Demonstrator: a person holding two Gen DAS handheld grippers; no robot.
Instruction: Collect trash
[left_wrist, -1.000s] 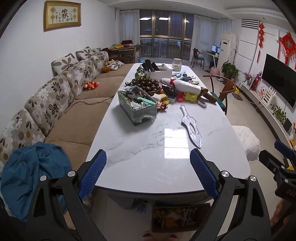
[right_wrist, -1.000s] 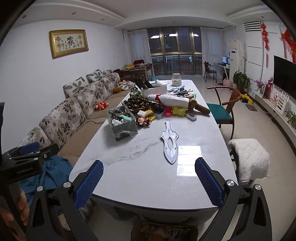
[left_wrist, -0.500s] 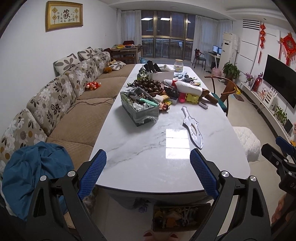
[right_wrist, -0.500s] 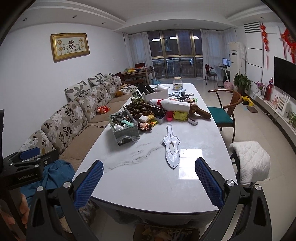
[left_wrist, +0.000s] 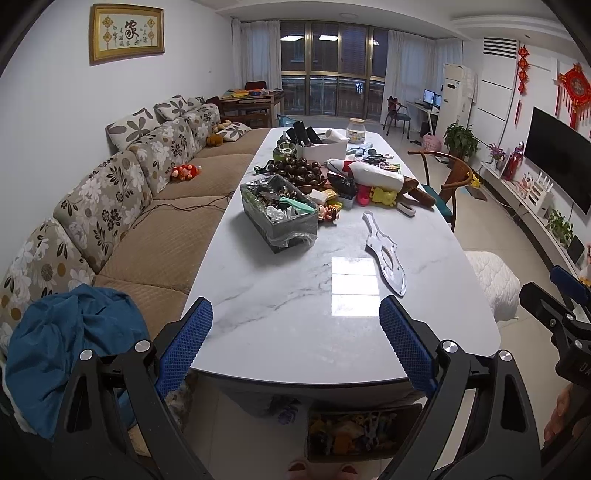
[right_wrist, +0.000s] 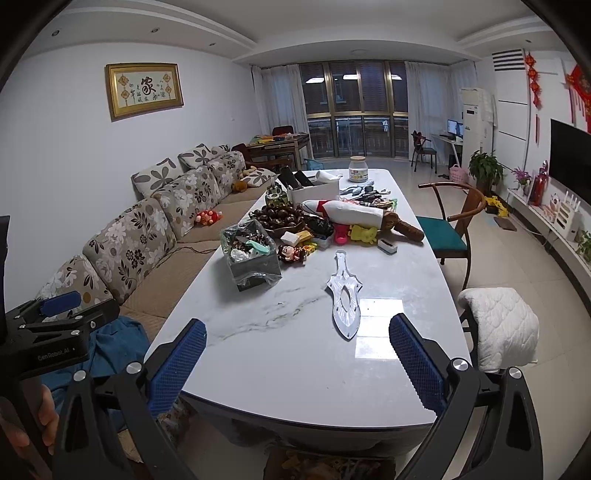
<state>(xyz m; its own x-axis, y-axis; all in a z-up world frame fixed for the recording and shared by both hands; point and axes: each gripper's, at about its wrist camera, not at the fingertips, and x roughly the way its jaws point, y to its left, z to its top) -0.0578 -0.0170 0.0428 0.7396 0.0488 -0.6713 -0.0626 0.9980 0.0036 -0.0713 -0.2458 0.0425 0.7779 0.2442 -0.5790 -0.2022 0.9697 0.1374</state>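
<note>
A grey bin lined with clear plastic (left_wrist: 280, 221) (right_wrist: 253, 258) sits on the white marble table (left_wrist: 295, 325) (right_wrist: 295, 354) and holds scraps. Behind it lie a pile of chestnuts (left_wrist: 295, 170), toys and wrappers (right_wrist: 314, 240). A clear plastic sword shape (left_wrist: 386, 253) (right_wrist: 345, 299) lies flat on the table. My left gripper (left_wrist: 295, 339) is open and empty at the table's near end. My right gripper (right_wrist: 297, 362) is open and empty, beside it to the right.
A long floral sofa (left_wrist: 110, 206) runs along the left with a blue cloth (left_wrist: 70, 347) on its near end. A wooden chair (right_wrist: 454, 229) and a white padded stool (right_wrist: 498, 325) stand at the right. A box of toys (left_wrist: 354, 432) sits under the table.
Both grippers have drawn back and risen slightly, so the table looks a little farther away. Both stay open.
</note>
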